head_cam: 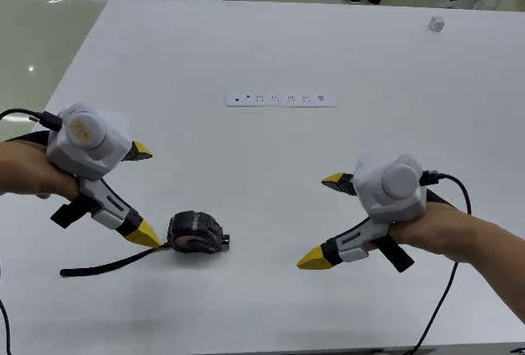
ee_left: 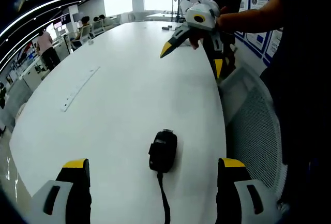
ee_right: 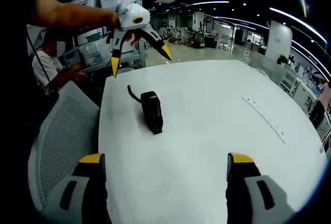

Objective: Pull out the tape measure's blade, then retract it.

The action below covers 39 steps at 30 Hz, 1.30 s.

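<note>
Tape measure (head_cam: pixel 197 233) lies at seven o'clock on the table (head_cam: pixel 328 43), blade in. Left gripper (head_cam: pixel 143 193) and right gripper (head_cam: pixel 321 220) flank it, fingers (head_cam: pixel 141 232) wide, seemingly ready to grasp.

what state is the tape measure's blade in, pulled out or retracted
Retracted: the tape measure lies on the table with no blade showing outside its case; only its black strap trails out.

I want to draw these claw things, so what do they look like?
The left gripper and right gripper match. Each has a chunky pale grey body and black pointed jaws ending in yellow tips. A thin black cable trails from each one. The person's forearms show no sleeves.
</note>
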Motion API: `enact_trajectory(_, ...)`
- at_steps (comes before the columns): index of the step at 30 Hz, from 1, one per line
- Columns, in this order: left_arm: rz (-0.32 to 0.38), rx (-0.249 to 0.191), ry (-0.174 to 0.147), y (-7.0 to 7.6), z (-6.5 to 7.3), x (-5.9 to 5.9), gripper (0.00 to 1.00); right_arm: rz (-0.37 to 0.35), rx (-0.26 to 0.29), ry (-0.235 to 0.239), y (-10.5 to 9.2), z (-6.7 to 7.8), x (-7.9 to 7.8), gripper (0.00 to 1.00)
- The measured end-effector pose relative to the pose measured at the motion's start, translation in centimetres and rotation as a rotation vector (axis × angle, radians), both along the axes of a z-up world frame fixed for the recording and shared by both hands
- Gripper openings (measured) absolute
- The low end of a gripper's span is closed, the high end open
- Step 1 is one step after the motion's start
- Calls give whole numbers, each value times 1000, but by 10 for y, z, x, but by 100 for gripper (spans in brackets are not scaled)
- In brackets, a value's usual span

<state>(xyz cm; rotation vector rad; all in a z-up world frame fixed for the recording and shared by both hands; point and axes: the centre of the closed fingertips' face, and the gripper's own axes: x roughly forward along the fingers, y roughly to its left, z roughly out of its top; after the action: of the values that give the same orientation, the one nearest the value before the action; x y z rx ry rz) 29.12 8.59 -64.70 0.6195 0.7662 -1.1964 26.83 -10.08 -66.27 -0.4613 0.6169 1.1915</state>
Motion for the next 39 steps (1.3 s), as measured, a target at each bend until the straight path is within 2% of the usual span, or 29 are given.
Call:
enact_trajectory(6, -38, 6, -13, -10, 0, 4, 100, 61, -8, -27, 19, -2, 6, 99)
enact_trajectory(7, -54, 9, -4, -13, 0, 2, 99, 76, -9, -36, 23, -2, 8, 99)
enact_trajectory(10, -76, 27, -10, -16, -2, 4, 99, 101, -18, -33, 33, -3, 11, 99)
enact_trajectory(15, -110, 51, -3, -20, -3, 5, 99, 149, -29, -34, 49, -2, 17, 97)
enact_trajectory(18, -137, 81, 4, -21, -7, 7, 98, 176, -40, -35, 58, -3, 20, 96)
enact_trajectory(24, -146, 94, 10, -25, -11, 14, 97, 221, -38, -41, 74, -6, 23, 96)
enact_trajectory(27, -151, 98, 5, -28, -15, 14, 95, 234, -45, -35, 80, -11, 22, 96)
enact_trajectory(34, -174, 126, 19, -33, -32, 12, 93, 264, -65, -21, 92, -27, 21, 94)
enact_trajectory(39, -177, 143, 19, -34, -41, 12, 87, 280, -67, -15, 99, -37, 18, 87)
